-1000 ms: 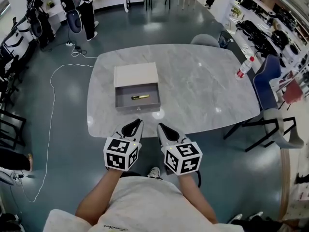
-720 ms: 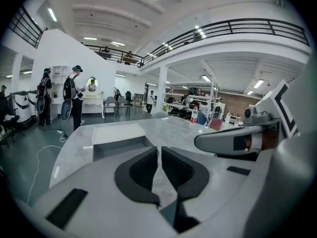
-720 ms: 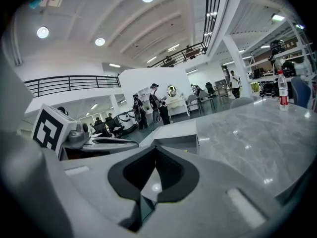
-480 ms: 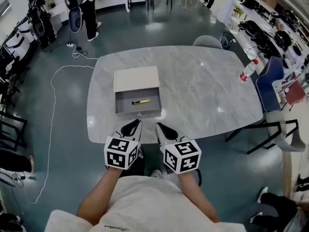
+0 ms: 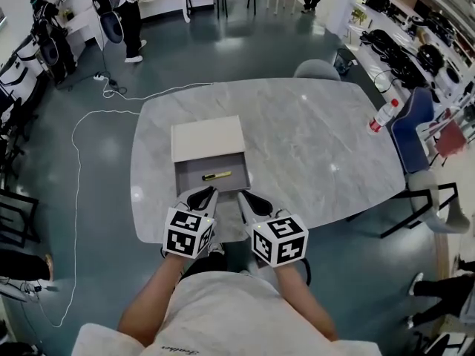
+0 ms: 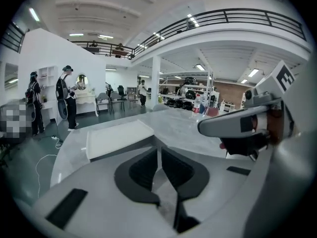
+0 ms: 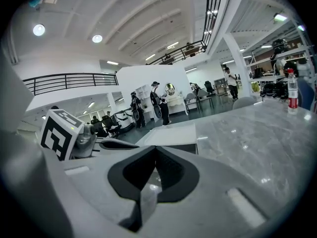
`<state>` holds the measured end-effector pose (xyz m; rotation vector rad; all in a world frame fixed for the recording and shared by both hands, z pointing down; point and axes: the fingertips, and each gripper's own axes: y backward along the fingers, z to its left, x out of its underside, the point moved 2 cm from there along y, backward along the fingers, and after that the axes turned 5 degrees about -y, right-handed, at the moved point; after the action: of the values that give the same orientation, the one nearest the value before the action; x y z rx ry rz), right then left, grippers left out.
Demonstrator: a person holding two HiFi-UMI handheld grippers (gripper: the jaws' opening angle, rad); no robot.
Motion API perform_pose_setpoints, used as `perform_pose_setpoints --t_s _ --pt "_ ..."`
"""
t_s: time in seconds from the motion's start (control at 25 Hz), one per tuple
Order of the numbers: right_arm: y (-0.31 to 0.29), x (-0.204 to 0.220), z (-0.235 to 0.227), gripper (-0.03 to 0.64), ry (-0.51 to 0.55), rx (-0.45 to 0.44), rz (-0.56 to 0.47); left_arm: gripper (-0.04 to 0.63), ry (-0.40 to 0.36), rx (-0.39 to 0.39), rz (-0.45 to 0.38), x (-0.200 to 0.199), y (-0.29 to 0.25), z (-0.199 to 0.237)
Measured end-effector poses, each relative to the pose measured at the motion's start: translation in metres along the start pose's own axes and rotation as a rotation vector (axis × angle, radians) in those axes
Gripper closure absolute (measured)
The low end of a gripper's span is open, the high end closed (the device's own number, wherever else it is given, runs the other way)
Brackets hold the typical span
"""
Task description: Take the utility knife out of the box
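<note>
A beige box [image 5: 208,138] lies on the marble table [image 5: 312,147], with its grey drawer [image 5: 185,175] pulled out toward me. A yellow utility knife [image 5: 216,176] rests inside the drawer. My left gripper [image 5: 202,197] hovers over the table's front edge just in front of the drawer, jaws shut and empty. My right gripper [image 5: 249,200] is beside it, near the drawer's right corner, also shut and empty. In the left gripper view the box [image 6: 119,138] lies beyond the left gripper [image 6: 159,150]. In the right gripper view the box [image 7: 171,134] sits past the right gripper [image 7: 156,150].
A plastic bottle [image 5: 380,117] with a red label stands at the table's right edge. A blue chair [image 5: 412,113] and a grey chair [image 5: 315,69] stand by the table. A white cable [image 5: 74,199] trails over the floor on the left. People stand at the far left.
Both grippers and my view have moved forward toward the table. The gripper tips now reach the table's front edge by the drawer. The knife has not moved.
</note>
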<state>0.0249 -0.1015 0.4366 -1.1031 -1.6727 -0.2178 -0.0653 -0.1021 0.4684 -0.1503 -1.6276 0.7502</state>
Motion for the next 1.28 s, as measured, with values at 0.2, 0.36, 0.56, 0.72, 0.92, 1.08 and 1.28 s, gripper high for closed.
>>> perform_pose_setpoints --t_s 0.2,0.36,0.56,0.72,0.92,1.08,1.28 --pt "-0.028 -0.015 -0.001 0.612 -0.004 0.017 0.002 0.565 -0.061 0.071 0.085 0.006 -0.02 0.024" --pt "-0.046 -0.02 -0.007 0.612 -0.007 0.036 0.001 0.565 -0.122 0.125 0.145 0.013 -0.04 0.037" --pt "-0.06 -0.026 -0.016 0.612 -0.015 0.065 0.001 0.565 -0.226 0.215 0.217 0.018 -0.065 0.043" --pt "-0.068 -0.026 -0.025 0.612 -0.025 0.09 0.003 0.565 -0.319 0.282 0.273 0.029 -0.084 0.047" --pt "-0.075 -0.027 -0.035 0.612 -0.044 0.117 0.003 0.565 -0.374 0.326 0.324 0.034 -0.1 0.051" --pt "-0.079 -0.026 -0.04 0.612 -0.06 0.137 0.005 0.563 -0.418 0.36 0.369 0.043 -0.111 0.056" --pt "-0.086 -0.026 -0.048 0.612 -0.076 0.159 0.008 0.562 -0.453 0.401 0.396 0.048 -0.122 0.06"
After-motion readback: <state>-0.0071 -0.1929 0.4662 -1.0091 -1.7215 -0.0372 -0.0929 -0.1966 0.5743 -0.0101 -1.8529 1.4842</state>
